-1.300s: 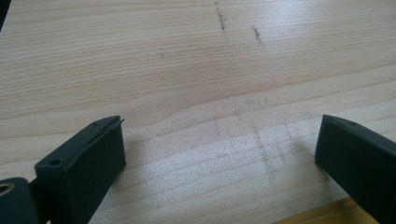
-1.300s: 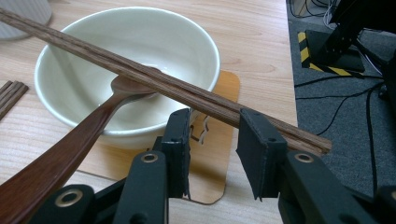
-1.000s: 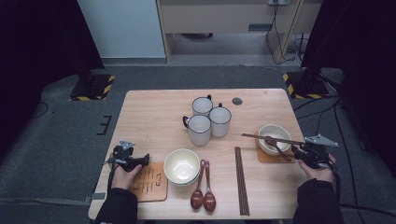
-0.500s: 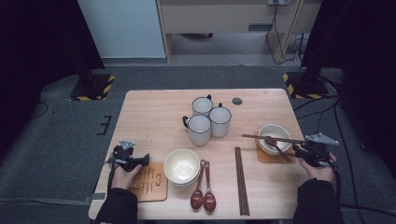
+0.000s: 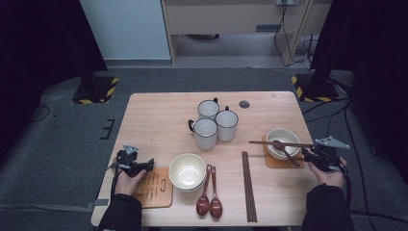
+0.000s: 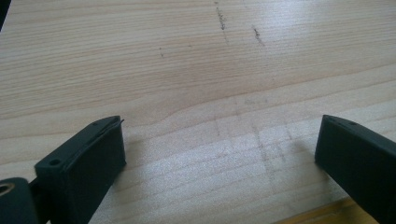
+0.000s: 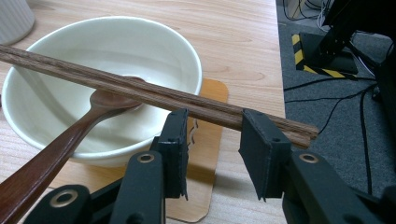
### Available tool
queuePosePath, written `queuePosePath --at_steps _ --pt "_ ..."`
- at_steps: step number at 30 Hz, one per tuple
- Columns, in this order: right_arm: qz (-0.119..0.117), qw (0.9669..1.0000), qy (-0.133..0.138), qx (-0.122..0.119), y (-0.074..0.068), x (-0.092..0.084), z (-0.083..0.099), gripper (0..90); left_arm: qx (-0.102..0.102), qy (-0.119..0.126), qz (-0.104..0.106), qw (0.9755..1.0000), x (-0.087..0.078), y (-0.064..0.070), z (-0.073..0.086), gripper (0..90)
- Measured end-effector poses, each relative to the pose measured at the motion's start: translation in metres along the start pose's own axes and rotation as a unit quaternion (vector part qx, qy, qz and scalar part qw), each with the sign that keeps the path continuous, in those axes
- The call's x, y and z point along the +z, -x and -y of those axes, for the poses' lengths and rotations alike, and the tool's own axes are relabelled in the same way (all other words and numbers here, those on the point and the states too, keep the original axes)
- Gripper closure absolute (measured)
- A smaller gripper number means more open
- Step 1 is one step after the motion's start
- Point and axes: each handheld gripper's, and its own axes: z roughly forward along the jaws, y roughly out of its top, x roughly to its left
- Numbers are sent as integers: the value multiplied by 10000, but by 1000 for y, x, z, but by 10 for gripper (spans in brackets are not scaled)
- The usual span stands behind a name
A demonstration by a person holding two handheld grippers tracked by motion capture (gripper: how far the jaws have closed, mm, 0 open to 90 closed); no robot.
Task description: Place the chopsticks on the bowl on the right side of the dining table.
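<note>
At lower right of the right gripper view, across the unclenched, empty right gripper: chopsticks, long axis crosswise to its gap; left gripper released.

High view sits way up over the near edge, looking forward and down at the whole table. Left gripper cam hugs bare wood near the left edge. Right gripper cam is close on the bowl by the right edge, which the high view shares.
</note>
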Motion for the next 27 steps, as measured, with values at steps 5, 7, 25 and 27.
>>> queuePosePath --at_steps 5,7,25,27 --pt "-25 10000 43 0 -1 -2 -1 606 -1 0 1 10000 0 0 0 7" --pt "-53 10000 83 -1 -1 -3 -2 601 0 0 1 10000 0 0 0 7" --pt "6 9994 304 -158 -9 1 -12 559 0 -1 1 10000 0 0 0 7" --pt "65 9992 312 -224 -9 4 -12 552 0 0 0 10000 0 0 0 7"
